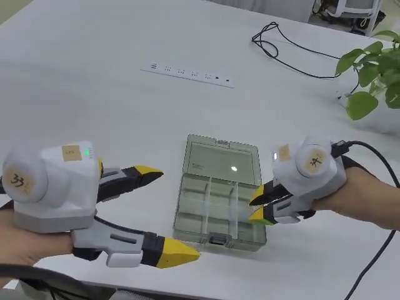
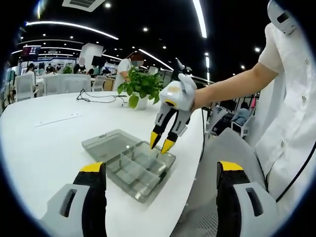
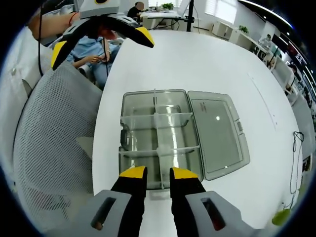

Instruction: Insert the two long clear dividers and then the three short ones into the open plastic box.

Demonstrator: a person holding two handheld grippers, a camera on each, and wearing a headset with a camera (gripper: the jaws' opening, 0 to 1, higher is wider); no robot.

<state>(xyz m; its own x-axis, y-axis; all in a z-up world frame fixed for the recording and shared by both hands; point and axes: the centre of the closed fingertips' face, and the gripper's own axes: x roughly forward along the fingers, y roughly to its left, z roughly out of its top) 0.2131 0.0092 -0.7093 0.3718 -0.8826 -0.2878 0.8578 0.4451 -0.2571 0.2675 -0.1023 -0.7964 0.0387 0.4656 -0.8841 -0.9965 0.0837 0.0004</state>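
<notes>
We're well into the insertion step, by our reading. The plastic box [image 1: 181, 212] is sitting open on the table [image 1: 94, 94], close to its near edge, with its lid [image 1: 222, 164] lying flat on the far side. Clear dividers [image 3: 157, 118] are already standing inside as a grid of crossing walls, though how many are fully seated we can't be saying for sure.

Our right gripper [image 1: 257, 206] is hanging over the right side of the box. Its fingers [image 3: 132, 177] are drawn close together, and the end of one clear divider is running up between them. Whether they're pinching it or merely straddling it, we cannot tell.

Our left gripper [image 1: 164, 212] is hovering off to the left of the box, spread wide and carrying nothing.

Next, we're judging, the right needs to be pressing that divider straight down into its slots. It should be keeping the divider upright so it isn't skewing the crossing pieces. The left could be steadying the box's left wall.
</notes>
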